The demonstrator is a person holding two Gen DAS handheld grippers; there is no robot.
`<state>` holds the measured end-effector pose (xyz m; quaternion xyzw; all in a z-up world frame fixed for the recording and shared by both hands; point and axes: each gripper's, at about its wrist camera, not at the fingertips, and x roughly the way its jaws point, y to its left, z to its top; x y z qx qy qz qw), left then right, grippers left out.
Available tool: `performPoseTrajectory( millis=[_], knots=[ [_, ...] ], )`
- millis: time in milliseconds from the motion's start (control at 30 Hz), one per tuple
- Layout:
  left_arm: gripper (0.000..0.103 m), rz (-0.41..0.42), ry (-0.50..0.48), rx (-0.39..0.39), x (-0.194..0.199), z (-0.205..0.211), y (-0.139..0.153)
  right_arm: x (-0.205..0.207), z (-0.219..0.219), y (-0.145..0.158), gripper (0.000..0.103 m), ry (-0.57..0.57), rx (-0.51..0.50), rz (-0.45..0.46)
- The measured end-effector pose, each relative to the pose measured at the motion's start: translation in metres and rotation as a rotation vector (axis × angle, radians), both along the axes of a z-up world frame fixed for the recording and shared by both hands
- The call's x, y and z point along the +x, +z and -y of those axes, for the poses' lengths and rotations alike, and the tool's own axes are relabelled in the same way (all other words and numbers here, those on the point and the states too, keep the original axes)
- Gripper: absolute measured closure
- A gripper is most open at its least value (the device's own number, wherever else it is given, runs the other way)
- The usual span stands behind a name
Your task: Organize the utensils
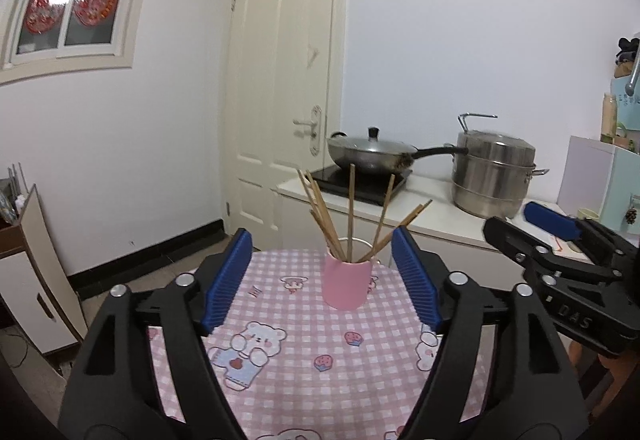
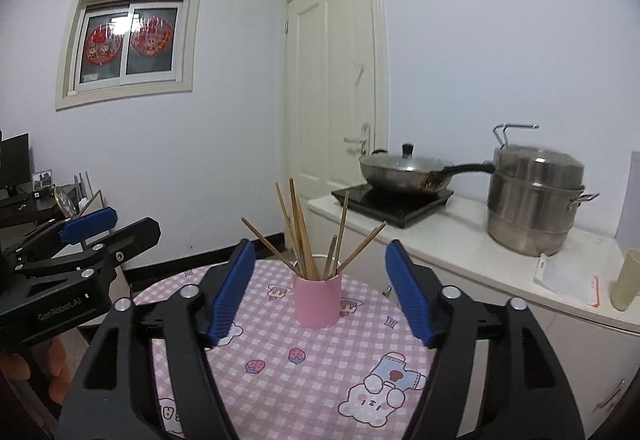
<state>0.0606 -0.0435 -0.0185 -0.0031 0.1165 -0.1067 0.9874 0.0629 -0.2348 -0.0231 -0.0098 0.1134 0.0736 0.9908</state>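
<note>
A pink cup (image 1: pixel 346 284) (image 2: pixel 318 302) stands upright near the far edge of a round table with a pink checked cloth (image 1: pixel 288 356) (image 2: pixel 296 372). Several wooden chopsticks (image 1: pixel 351 213) (image 2: pixel 298 232) stand in it, fanned out. My left gripper (image 1: pixel 322 276) is open, its blue pads well apart with nothing between them, short of the cup. My right gripper (image 2: pixel 320 288) is open too and empty, likewise short of the cup. Each gripper shows at the edge of the other's view: the right one (image 1: pixel 560 240) and the left one (image 2: pixel 80 240).
Behind the table a white counter (image 1: pixel 432 215) (image 2: pixel 460 240) carries a lidded wok (image 1: pixel 370 155) (image 2: pixel 404 171) on an induction hob and a steel steamer pot (image 1: pixel 494 175) (image 2: pixel 534 199). A closed door (image 1: pixel 288 79) is at the back. A low cabinet (image 1: pixel 36 264) stands left.
</note>
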Motion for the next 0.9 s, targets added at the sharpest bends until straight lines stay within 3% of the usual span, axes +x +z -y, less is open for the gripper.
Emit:
performPoseTrajectory(
  millis=[367, 900],
  knots=[
    [0.015, 0.131, 0.060, 0.034, -0.040, -0.008, 0.007, -0.033, -0.005, -0.001, 0.019, -0.046, -0.013, 0.082],
    [0.008, 0.188, 0.071, -0.024, -0.069, -0.024, 0.009, -0.057, -0.012, -0.002, 0.009, -0.064, 0.021, 0.149]
  ],
)
